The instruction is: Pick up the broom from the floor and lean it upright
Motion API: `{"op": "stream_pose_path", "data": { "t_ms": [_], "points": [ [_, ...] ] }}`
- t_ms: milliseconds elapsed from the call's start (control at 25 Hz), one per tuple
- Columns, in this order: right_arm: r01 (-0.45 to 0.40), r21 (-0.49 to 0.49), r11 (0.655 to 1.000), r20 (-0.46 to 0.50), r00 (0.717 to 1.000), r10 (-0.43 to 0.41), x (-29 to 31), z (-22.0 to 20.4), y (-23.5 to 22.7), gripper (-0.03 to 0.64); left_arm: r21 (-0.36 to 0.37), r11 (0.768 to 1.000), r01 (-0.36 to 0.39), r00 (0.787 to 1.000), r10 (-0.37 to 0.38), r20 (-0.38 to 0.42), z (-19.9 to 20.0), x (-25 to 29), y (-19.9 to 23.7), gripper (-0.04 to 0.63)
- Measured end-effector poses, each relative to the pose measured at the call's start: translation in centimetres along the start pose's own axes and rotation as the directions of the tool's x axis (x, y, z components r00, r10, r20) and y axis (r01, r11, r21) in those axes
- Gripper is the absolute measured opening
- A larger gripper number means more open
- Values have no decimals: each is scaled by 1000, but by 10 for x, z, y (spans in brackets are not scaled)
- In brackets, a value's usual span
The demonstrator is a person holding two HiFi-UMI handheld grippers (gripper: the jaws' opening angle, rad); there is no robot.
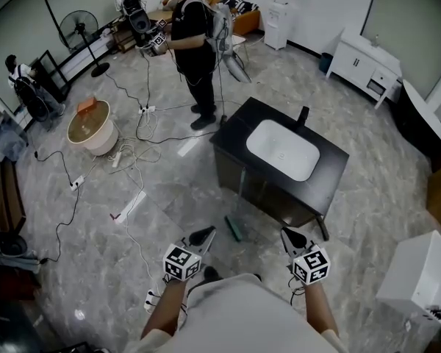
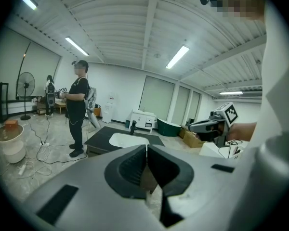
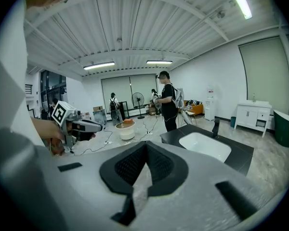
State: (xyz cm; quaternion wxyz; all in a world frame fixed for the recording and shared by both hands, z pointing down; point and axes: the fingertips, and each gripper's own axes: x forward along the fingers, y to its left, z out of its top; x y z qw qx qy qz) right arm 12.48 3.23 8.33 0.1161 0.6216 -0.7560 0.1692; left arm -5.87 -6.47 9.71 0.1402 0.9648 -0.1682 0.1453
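Note:
The broom stands with its dark greenish head on the floor, its thin handle rising against the front of the black sink cabinet. My left gripper hangs just left of the broom head, shut and empty. On the other side my right gripper is also shut with nothing in it. In the left gripper view the left gripper has its jaws meeting at the tips, and the right gripper shows beyond. The right gripper view shows the right gripper with its jaws together and the left gripper beside it. No broom appears in either gripper view.
A white basin is set in the cabinet top. Another person stands behind it. Cables trail over the floor near a beige bucket. A fan, a white cabinet and a white box line the edges.

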Motion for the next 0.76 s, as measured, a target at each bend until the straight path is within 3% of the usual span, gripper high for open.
{"op": "stream_pose_path", "data": {
  "t_ms": [760],
  "points": [
    [4, 25, 1000, 13, 1000, -5, -1, -1, 6, 0, -16, 1000, 9, 1000, -9, -6, -6, -3, 3, 11]
  ]
}}
